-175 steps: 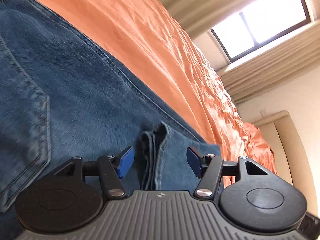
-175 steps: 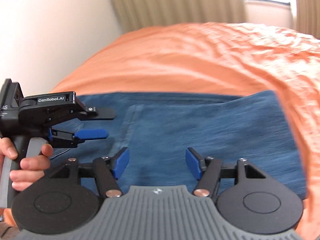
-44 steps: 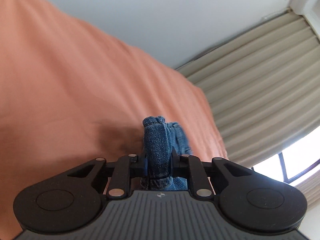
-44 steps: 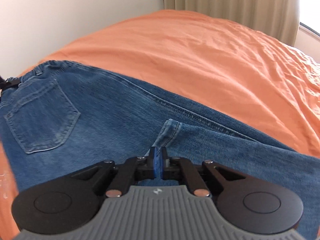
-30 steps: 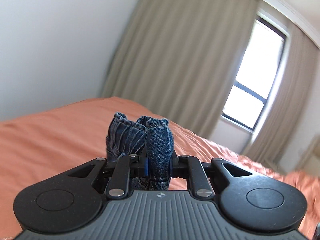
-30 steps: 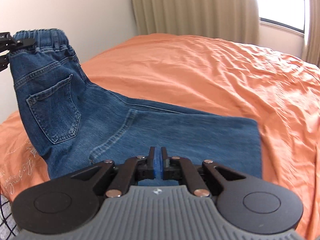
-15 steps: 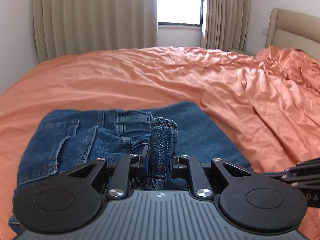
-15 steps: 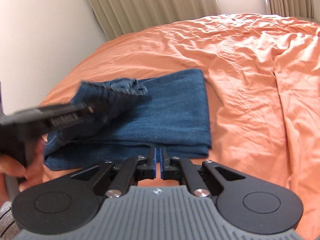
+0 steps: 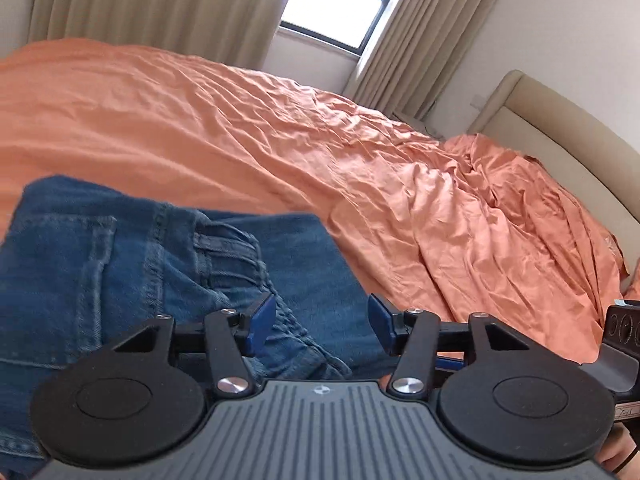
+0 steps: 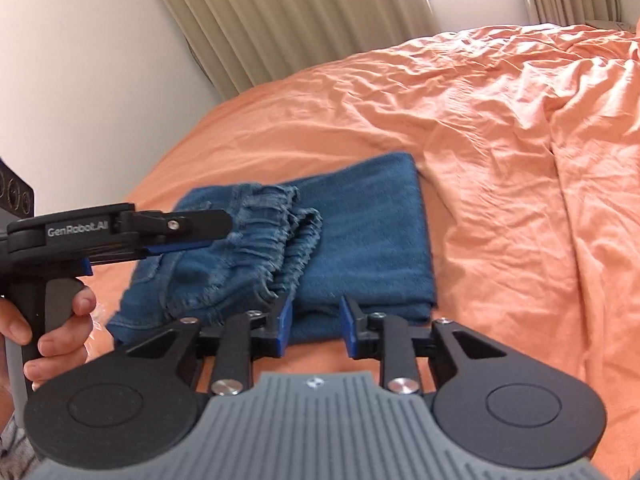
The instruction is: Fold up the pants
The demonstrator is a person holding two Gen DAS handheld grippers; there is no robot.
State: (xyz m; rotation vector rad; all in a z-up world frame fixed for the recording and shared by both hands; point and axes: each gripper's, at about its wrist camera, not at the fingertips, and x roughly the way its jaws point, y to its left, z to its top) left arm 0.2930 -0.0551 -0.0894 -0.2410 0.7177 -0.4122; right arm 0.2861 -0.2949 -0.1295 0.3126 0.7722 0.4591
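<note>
You have one pair of blue denim jeans [image 10: 360,240] lying folded on the one big bed with the wrinkled orange sheet [image 10: 520,120]. The jeans sit near the close edge of the bed. The stretchy waistband part [image 10: 280,232] is flopped on top of the flat folded legs, so you can count two layers.

You hold two grippers, one in each hand. Your left gripper [image 9: 322,316], black with two blue pads, has just been opening its jaws. They now stand wide apart. The waistband lies under and between them, but the pads do not press on it, so it holds nothing. In the right wrist view you can see the same left gripper [image 10: 208,236] from the side, reaching over the jeans, with your left hand [image 10: 56,332] wrapped around its handle.

Your right gripper [image 10: 316,320] has also just been opening its jaws. They stand a little way apart, narrower than the left ones. Its two blue pads hang just at the near edge of the folded jeans. Nothing is pinched between them.

Behind the bed you can see tan curtains [image 9: 160,8], one bright window [image 9: 340,4] and one padded tan headboard [image 9: 560,128] on the right side. A bunched-up part of the orange sheet lies by the headboard.
</note>
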